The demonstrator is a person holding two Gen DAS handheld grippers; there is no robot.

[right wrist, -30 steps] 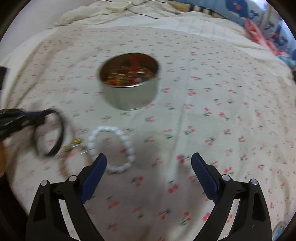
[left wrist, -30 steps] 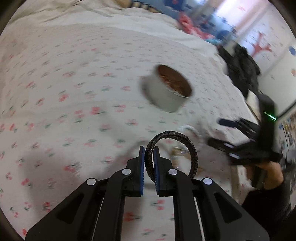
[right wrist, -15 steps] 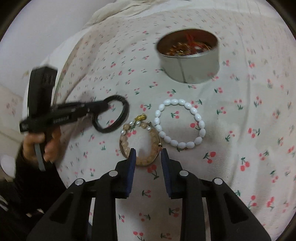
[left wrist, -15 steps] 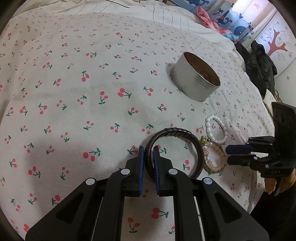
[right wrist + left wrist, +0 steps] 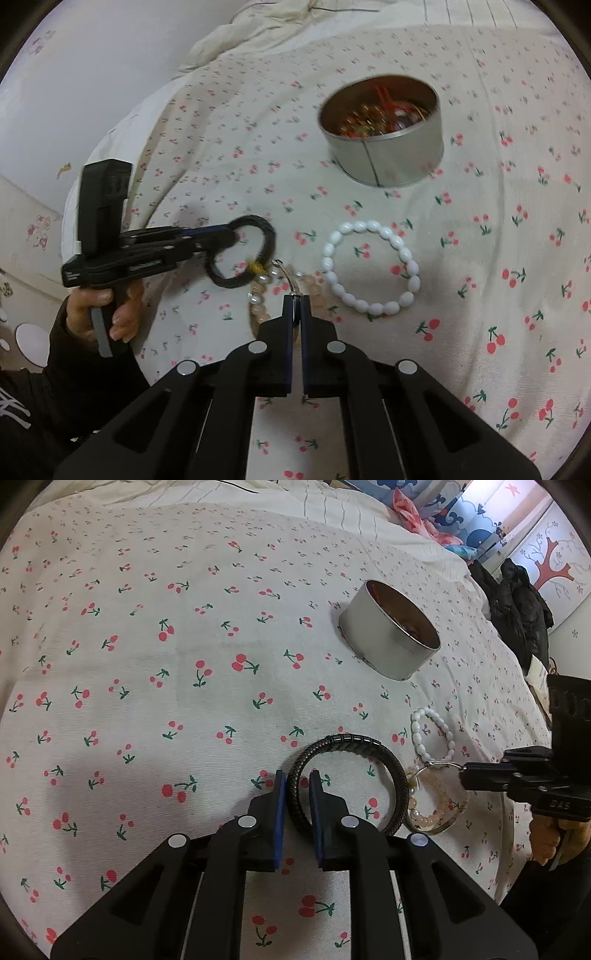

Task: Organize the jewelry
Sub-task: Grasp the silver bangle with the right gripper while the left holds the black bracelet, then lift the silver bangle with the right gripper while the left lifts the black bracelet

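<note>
Bracelets lie on the cherry-print bedspread (image 5: 155,686) near the tin (image 5: 384,147). Left gripper (image 5: 295,788), jaws easing apart, brackets the black braided bracelet (image 5: 354,746); right gripper (image 5: 295,310) is clenched on the thin silver ring (image 5: 288,278). Pick-up step; next, probably lifting toward the tin.

The round silver tin (image 5: 384,136) is dull brushed metal. At its six o'clock, the white oval-bead bracelet (image 5: 373,266) looks glossy and smooth. The black braided cord bracelet (image 5: 347,779) looks ridged and matt. The cherry-print bedsheet (image 5: 166,672) is matt woven cloth.
</note>
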